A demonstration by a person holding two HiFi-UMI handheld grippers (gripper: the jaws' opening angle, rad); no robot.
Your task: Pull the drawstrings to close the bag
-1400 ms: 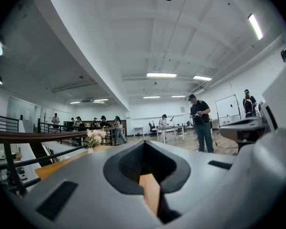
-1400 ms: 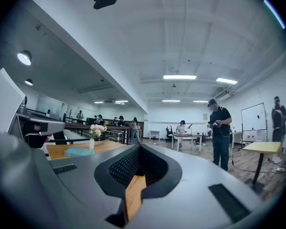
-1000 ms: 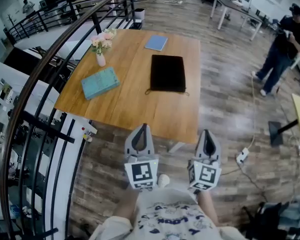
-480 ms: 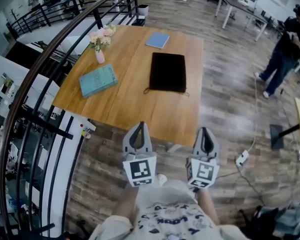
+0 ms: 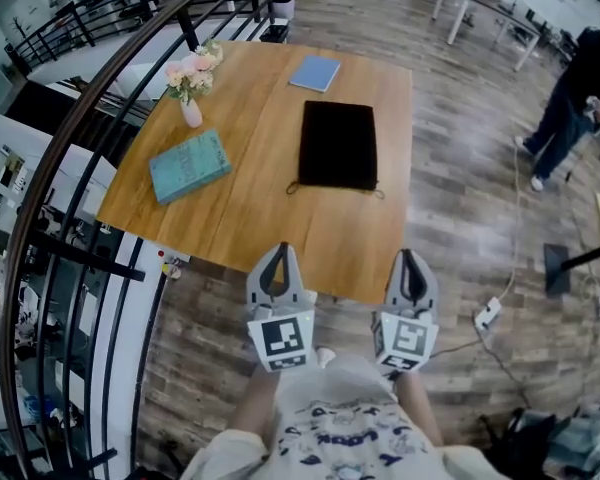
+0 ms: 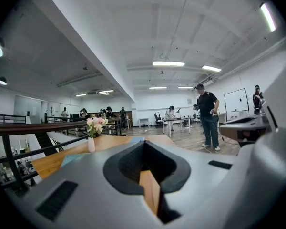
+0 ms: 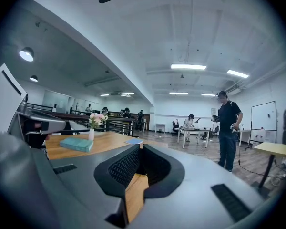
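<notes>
A flat black drawstring bag point(image 5: 337, 145) lies on the wooden table point(image 5: 240, 218), its mouth toward me. Thin drawstring ends point(image 5: 292, 186) stick out at both near corners. My left gripper point(image 5: 278, 252) and right gripper point(image 5: 408, 256) hang side by side just short of the table's near edge, well away from the bag. Both are shut with nothing between the jaws. In the left gripper view the left gripper point(image 6: 144, 144) points over the tabletop. The right gripper view shows the right gripper point(image 7: 142, 149) the same way.
On the table's left lie a teal book point(image 5: 188, 166) and a vase of pink flowers point(image 5: 190, 110). A blue notebook point(image 5: 315, 72) lies at the far side. A dark railing point(image 5: 70, 158) curves along the left. A person point(image 5: 580, 78) stands at the right; a power strip point(image 5: 487, 314) lies on the floor.
The table and bag have shifted slightly lower and nearer in the head view. Both grippers keep their places, shut.
</notes>
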